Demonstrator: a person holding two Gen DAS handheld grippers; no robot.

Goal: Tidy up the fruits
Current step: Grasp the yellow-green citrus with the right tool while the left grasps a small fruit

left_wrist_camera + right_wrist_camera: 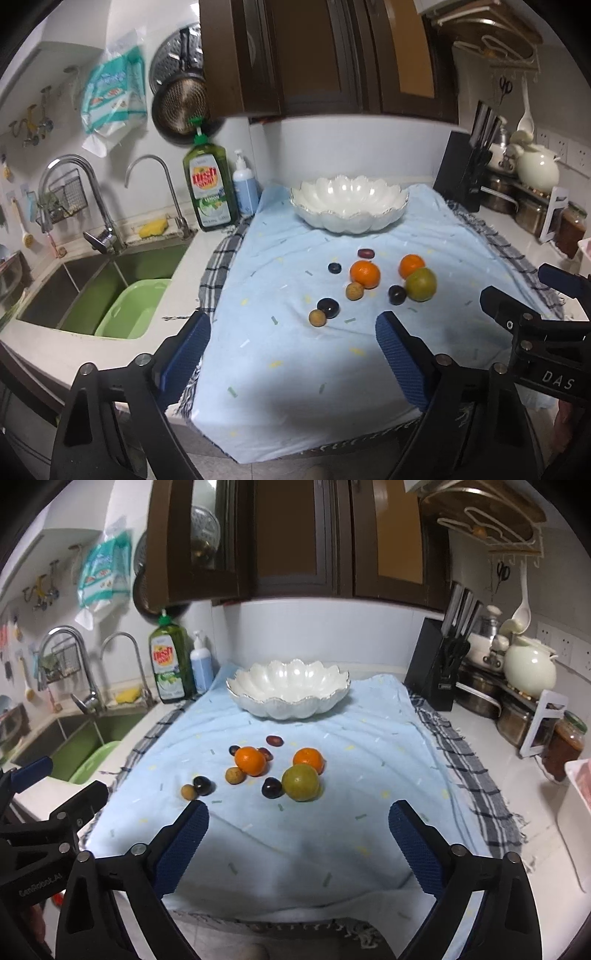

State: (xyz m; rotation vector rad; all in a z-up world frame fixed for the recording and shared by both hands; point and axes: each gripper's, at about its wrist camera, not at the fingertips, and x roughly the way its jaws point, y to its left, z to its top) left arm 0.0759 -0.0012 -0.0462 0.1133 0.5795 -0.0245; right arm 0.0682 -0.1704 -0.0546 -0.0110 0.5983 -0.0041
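I read "DAS" on the right gripper body and "GenRobot.AI" on the left gripper body. Dish soap bottle label is partly legible, "LEMON". Both grippers hover low at the near edge of the blue towel, jaws spread wide, holding nothing. Ahead of them: 2 oranges, 1 green fruit, small dark and tan fruits. White bowl sits beyond. Sink lies left of the left gripper.

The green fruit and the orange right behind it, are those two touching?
Cannot tell. In both wrist views the green fruit overlaps the orange behind it, so no gap shows, but overlap alone does not prove contact.
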